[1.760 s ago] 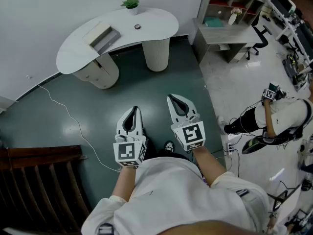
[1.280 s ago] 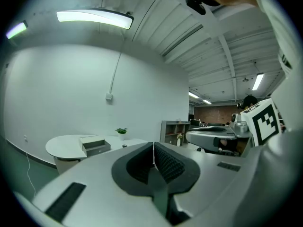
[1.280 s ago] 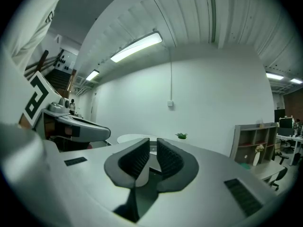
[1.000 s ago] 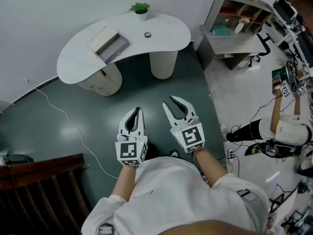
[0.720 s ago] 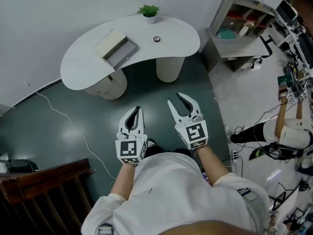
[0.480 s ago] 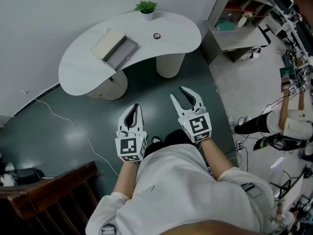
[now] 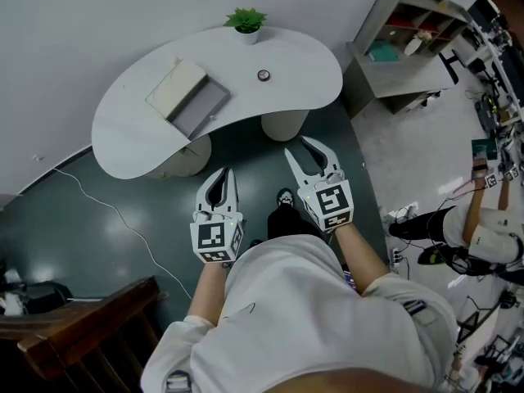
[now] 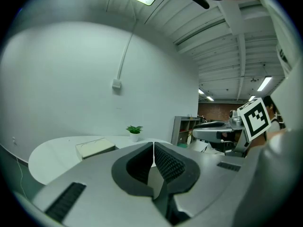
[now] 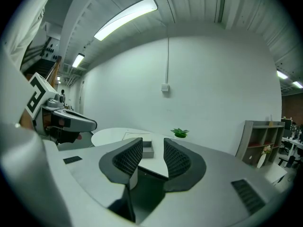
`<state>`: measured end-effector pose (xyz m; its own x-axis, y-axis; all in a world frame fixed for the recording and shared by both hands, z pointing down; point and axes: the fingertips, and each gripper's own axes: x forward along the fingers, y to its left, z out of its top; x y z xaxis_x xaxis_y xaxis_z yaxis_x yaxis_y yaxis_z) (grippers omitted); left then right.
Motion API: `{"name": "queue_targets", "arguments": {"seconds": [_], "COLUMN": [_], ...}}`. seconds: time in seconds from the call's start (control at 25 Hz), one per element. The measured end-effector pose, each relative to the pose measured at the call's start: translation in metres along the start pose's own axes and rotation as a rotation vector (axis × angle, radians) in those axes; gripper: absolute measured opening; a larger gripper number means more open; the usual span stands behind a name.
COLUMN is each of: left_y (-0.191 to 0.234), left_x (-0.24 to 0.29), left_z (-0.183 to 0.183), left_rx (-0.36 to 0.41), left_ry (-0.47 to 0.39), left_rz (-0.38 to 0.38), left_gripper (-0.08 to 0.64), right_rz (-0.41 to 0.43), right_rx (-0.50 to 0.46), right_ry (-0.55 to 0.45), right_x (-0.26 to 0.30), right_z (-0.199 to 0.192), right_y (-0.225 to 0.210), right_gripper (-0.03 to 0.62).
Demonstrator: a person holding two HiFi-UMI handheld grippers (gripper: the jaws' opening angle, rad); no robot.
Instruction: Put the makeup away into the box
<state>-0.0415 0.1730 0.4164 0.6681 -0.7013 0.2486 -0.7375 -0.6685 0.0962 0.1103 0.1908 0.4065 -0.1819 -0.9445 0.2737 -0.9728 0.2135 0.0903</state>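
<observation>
My head view looks steeply down; both gripper views face nearly level toward the same white kidney-shaped table (image 7: 303, 64).

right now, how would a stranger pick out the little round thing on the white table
Find the curved white table by the wall. Near its far edge stands a green plant; just in front of it lies the round thing. It is small, dark-ringed and flat, unlike the large rectangular box to its left.
</observation>
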Motion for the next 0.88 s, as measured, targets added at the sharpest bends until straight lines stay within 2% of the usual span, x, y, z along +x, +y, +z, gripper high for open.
{"name": "queue_targets", "arguments": {"seconds": [0.24,0.52,0.88], "left_y": [0.000,-0.001,0.037], "left_x": [0.069,0.136,0.184], "left_z": [0.025,0.015,-0.007], "left_rx": [-0.017,-0.066,-0.086], "left_ry": [0.007,0.072,0.175], "left_rz": [0.037,0.085,0.121], "left_gripper": [0.025,0.025,0.025], "right_rz": [0.042,0.106,0.150], "right_rx": [-0.021,-0.015,0.049], "right_ry": [0.021,0.064,0.164], "right_x": [0.047,0.093,0.155], "right_z": [0.010,-0.004,-0.046], "right_y": [-0.064,-0.119,-0.137], "right_gripper": [0.124,0.124,0.127]}}
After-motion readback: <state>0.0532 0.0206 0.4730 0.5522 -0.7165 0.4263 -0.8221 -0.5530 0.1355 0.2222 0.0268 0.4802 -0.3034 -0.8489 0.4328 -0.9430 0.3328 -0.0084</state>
